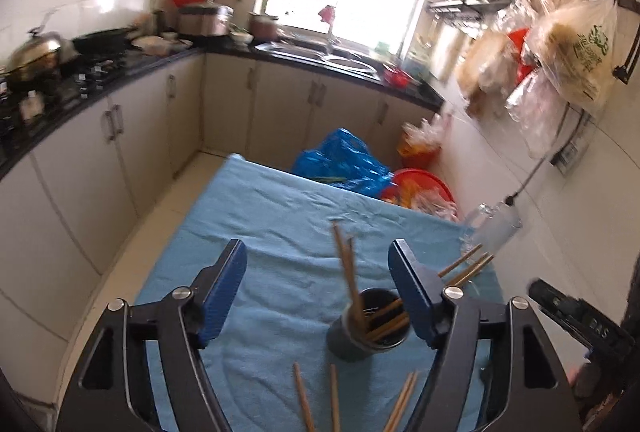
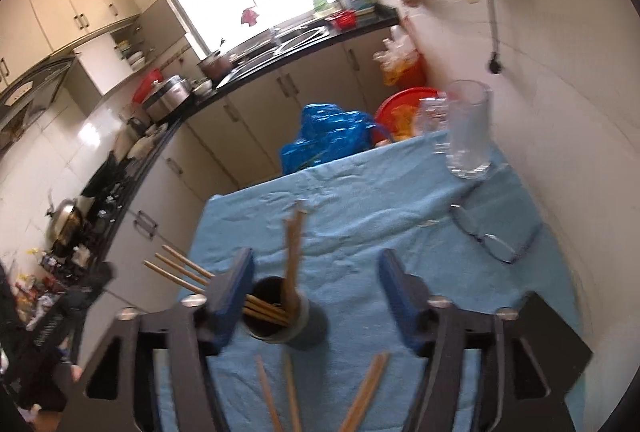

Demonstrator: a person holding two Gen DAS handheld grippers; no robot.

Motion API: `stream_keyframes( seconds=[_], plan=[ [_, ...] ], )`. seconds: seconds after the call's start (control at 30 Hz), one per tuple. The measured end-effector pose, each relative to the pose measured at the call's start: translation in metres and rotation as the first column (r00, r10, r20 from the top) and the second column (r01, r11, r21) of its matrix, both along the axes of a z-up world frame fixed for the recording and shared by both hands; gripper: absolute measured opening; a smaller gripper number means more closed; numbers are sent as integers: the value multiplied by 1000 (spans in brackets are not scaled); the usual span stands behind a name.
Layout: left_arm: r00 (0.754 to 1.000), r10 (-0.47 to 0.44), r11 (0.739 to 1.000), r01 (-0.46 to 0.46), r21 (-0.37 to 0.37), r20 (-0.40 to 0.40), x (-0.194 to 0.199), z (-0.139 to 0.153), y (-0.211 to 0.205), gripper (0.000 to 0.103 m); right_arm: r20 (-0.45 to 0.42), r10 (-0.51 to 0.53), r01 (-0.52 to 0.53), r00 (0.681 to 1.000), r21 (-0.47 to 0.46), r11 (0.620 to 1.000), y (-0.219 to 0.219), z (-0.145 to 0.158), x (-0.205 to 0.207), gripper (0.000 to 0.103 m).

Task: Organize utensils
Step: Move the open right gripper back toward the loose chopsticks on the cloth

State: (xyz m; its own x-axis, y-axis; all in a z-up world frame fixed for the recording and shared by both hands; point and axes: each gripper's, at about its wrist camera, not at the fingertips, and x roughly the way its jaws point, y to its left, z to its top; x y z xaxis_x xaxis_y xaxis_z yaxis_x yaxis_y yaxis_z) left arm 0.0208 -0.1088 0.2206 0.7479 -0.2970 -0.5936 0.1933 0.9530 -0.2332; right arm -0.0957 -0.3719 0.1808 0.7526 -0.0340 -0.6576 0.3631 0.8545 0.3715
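A dark round cup (image 1: pixel 366 332) (image 2: pixel 282 318) stands on the blue cloth (image 1: pixel 280 224) (image 2: pixel 360 199) and holds several wooden chopsticks (image 1: pixel 348 272) (image 2: pixel 294 252); some stand nearly upright and others lean out over the rim. More loose chopsticks (image 1: pixel 334 396) (image 2: pixel 366 390) lie on the cloth in front of the cup. My left gripper (image 1: pixel 318 274) is open, with the cup low between its blue pads and close to the right one. My right gripper (image 2: pixel 316 284) is open too, the cup beside its left pad. Neither holds anything.
A clear glass mug (image 2: pixel 468 127) (image 1: pixel 494 222) stands at the cloth's far right corner, with eyeglasses (image 2: pixel 492 236) lying nearer. Beyond the table are a blue bag (image 1: pixel 340 159) (image 2: pixel 328 135) and a red basin (image 2: pixel 404 103). Counters run along the left and back.
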Motion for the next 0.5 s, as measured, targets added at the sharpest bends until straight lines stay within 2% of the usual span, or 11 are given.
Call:
stream_keyframes(
  seconds=[0.1,0.2,0.3,0.5],
  plan=[
    [999,41,998,-40,45,-8,-22,-18,10,78,-79,-23,23,997,-9,1000,-1,-27,-20,81],
    [994,74,995,-68,75,-81,-43,-52,18,78,-163,-25,26,986,0,1000,2,-62,-38,81],
    [984,80,991,-61,122,-159,-57,-83,19,78,-241,-30,33,970,10,999,8,-95,-58,81],
    [969,57,987,-17,163,-241,-84,-117,15,78,-339,32,-29,940,14,999,21,-127,-74,77]
  ],
)
